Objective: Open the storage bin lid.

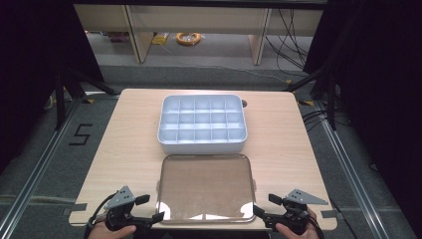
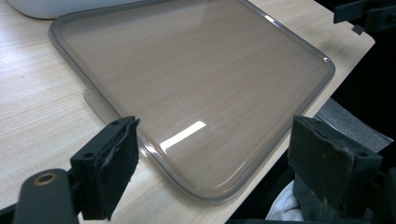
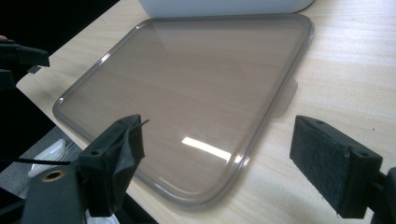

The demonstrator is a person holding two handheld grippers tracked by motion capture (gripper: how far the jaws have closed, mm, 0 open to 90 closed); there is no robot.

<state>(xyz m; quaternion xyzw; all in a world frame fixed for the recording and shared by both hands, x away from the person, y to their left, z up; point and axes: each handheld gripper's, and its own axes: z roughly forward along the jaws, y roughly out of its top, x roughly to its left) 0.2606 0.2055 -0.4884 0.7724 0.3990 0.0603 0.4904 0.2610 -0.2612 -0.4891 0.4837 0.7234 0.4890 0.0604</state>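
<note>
A clear flat lid (image 1: 206,186) lies on the wooden table (image 1: 129,134) near its front edge, just in front of a white compartment box (image 1: 202,123) with several empty cells. My left gripper (image 1: 149,209) is open at the lid's front left corner; its jaws stand either side of that corner of the lid (image 2: 201,93) without touching it. My right gripper (image 1: 263,206) is open at the front right corner, with the lid (image 3: 187,93) lying between and beyond its jaws. A hand holds each gripper at the table's front edge.
The box's white wall (image 2: 46,7) lies just beyond the lid. Bare tabletop runs along both sides of the lid and box. Dark stands and cables (image 1: 318,114) flank the table; shelving legs (image 1: 137,40) stand behind it.
</note>
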